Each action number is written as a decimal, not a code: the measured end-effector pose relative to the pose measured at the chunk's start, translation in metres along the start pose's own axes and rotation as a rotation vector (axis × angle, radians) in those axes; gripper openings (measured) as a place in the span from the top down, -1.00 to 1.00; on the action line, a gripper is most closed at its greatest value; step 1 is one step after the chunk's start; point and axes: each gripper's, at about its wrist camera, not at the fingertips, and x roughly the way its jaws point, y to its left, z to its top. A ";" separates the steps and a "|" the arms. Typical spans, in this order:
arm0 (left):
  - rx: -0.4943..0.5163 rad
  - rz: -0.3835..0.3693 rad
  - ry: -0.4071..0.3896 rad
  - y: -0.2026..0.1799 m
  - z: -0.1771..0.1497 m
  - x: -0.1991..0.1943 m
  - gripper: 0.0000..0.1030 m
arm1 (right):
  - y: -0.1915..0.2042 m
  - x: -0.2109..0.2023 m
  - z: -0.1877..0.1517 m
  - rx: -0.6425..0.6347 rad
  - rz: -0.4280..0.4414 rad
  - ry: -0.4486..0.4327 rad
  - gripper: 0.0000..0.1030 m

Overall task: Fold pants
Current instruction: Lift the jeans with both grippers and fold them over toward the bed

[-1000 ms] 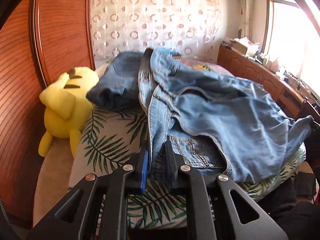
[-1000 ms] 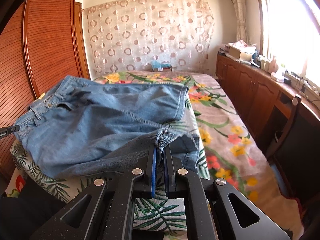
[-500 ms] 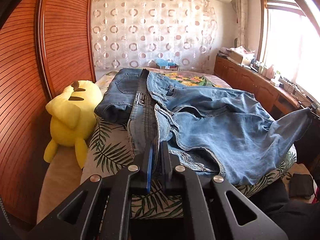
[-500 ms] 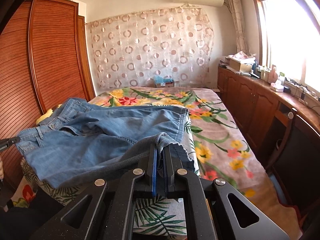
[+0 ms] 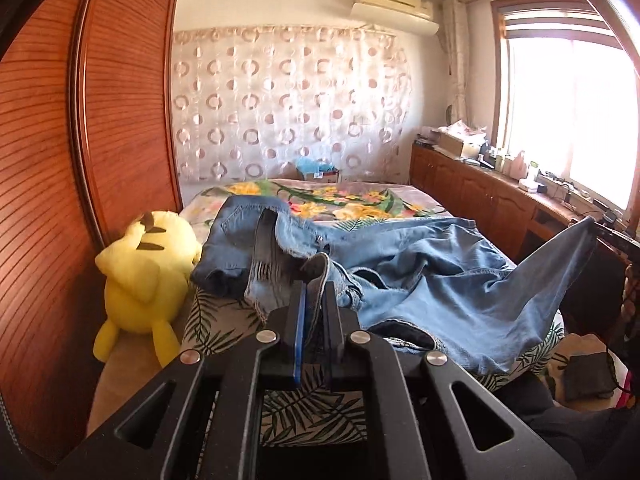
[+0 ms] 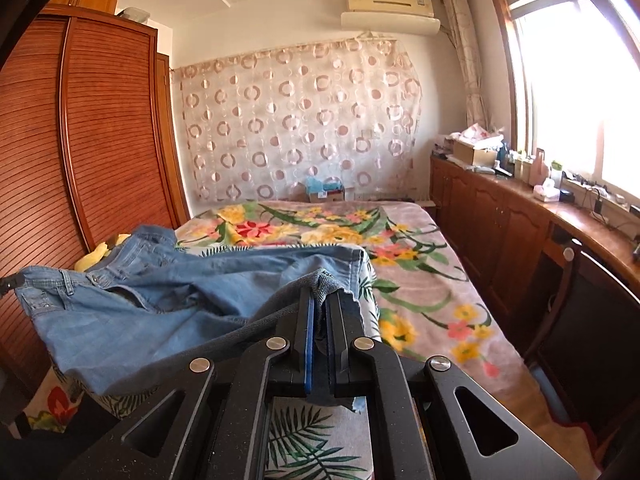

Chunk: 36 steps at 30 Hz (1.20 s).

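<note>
Light blue jeans (image 5: pixel 432 280) lie rumpled across the near end of a bed with a flowered cover (image 5: pixel 344 200). My left gripper (image 5: pixel 314 292) is shut on the waistband end and holds it lifted above the bed. My right gripper (image 6: pixel 322 300) is shut on a leg hem (image 6: pixel 326 280) and holds it raised; the rest of the jeans (image 6: pixel 168 300) stretch away to the left. The raised hem also shows in the left wrist view (image 5: pixel 576 240) at the right.
A yellow plush toy (image 5: pixel 144 276) sits on the floor between the bed and a wooden wardrobe (image 5: pixel 80 184). A wooden cabinet run (image 6: pixel 520 224) with clutter lines the right wall under the window. A dark chair (image 6: pixel 592 320) stands at the right.
Both grippers have risen with the jeans in them, so the views tilt up to show more wall and ceiling. The waistband and hem now hang higher above the bed.
</note>
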 end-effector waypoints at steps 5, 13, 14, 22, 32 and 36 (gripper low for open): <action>-0.007 0.021 0.046 0.007 -0.010 0.022 0.85 | 0.000 0.012 -0.009 -0.005 -0.007 0.012 0.91; -0.002 0.030 0.116 0.011 -0.026 0.059 0.85 | 0.002 0.060 -0.020 -0.047 -0.041 0.083 0.91; -0.002 0.033 0.121 0.012 -0.027 0.064 0.85 | 0.003 0.066 -0.019 -0.046 -0.041 0.091 0.91; 0.005 0.035 0.142 0.009 -0.029 0.080 0.85 | 0.004 0.102 -0.017 -0.052 -0.043 0.131 0.91; 0.043 0.045 0.054 0.009 0.021 0.090 0.85 | 0.000 0.111 0.026 -0.087 -0.076 0.032 0.91; 0.051 0.054 0.036 0.012 0.040 0.105 0.85 | 0.000 0.123 0.034 -0.101 -0.091 0.007 0.91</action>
